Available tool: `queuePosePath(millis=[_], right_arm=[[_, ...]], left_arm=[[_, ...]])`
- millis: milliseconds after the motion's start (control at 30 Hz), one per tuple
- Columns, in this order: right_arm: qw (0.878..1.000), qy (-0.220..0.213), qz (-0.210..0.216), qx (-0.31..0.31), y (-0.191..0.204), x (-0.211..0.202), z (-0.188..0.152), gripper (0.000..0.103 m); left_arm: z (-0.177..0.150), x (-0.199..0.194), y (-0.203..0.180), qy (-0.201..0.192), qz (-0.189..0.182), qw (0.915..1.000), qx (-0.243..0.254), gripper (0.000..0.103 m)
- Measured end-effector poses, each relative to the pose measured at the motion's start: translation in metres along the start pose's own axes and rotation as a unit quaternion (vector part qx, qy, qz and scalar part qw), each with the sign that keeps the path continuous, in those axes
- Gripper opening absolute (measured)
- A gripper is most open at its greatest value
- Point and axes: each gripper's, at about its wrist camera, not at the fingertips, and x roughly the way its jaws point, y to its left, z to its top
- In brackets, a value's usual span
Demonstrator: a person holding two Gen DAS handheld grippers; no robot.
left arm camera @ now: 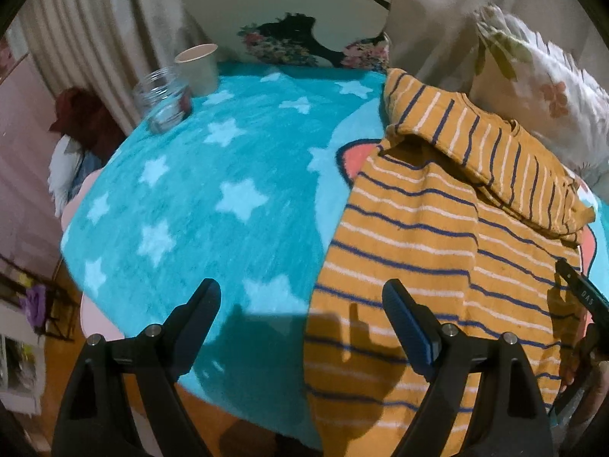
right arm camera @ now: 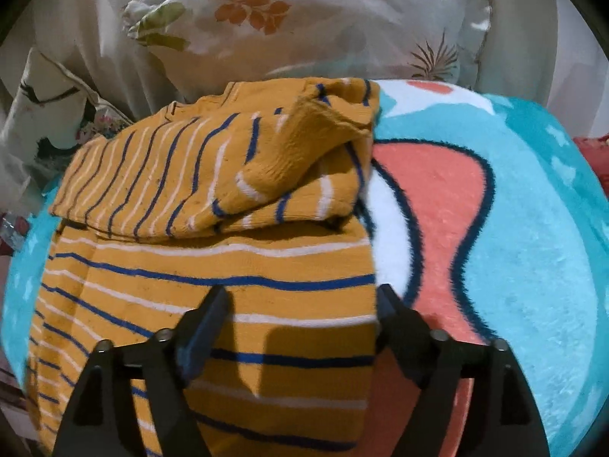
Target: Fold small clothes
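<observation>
A small orange shirt with blue and white stripes [left arm camera: 437, 243] lies on a turquoise star-patterned blanket [left arm camera: 198, 198], its sleeves folded across the upper body. My left gripper [left arm camera: 300, 297] is open and empty, hovering over the shirt's left edge near the hem. The shirt also shows in the right wrist view [right arm camera: 213, 251], with the folded sleeves bunched at the top. My right gripper [right arm camera: 302, 301] is open and empty just above the shirt's right edge. The right gripper's tip shows at the right edge of the left wrist view [left arm camera: 582, 289].
A clear glass jar [left arm camera: 163, 103] and a paper cup [left arm camera: 198, 66] stand at the blanket's far left corner. Pillows [left arm camera: 289, 11] lean behind the blanket; a floral one [right arm camera: 304, 19] lies beyond the shirt. The blanket's front edge drops to a wooden floor [left arm camera: 205, 411].
</observation>
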Motion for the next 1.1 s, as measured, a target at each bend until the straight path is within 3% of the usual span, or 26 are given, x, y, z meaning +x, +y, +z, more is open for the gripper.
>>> queuePosePath(millis=[100, 333, 533, 700, 867, 1100], right_arm=[[0.998, 0.006, -0.038, -0.04, 0.019, 0.009, -0.002, 0.102], [0.999, 0.004, -0.053, -0.012, 0.02, 0.014, 0.001, 0.103], [0.998, -0.004, -0.054, -0.009, 0.021, 0.013, -0.001, 0.103], [0.998, -0.005, -0.058, -0.009, 0.021, 0.013, -0.001, 0.103], [0.998, -0.005, -0.061, -0.006, 0.021, 0.014, 0.001, 0.103], [0.998, -0.005, -0.055, -0.003, 0.019, 0.015, 0.001, 0.103]], left_arm=[[0.013, 0.021, -0.002, 0.008, -0.016, 0.9998, 0.012, 0.086], [0.037, 0.073, -0.006, 0.016, -0.035, 0.9975, 0.059, 0.086], [0.039, 0.105, -0.002, 0.037, -0.066, 0.9943, 0.076, 0.086], [0.041, 0.112, 0.003, 0.03, -0.086, 0.9928, 0.078, 0.095], [0.04, 0.116, 0.006, 0.019, -0.084, 0.9936, 0.073, 0.103], [0.035, 0.111, 0.007, -0.004, -0.074, 0.9954, 0.06, 0.103]])
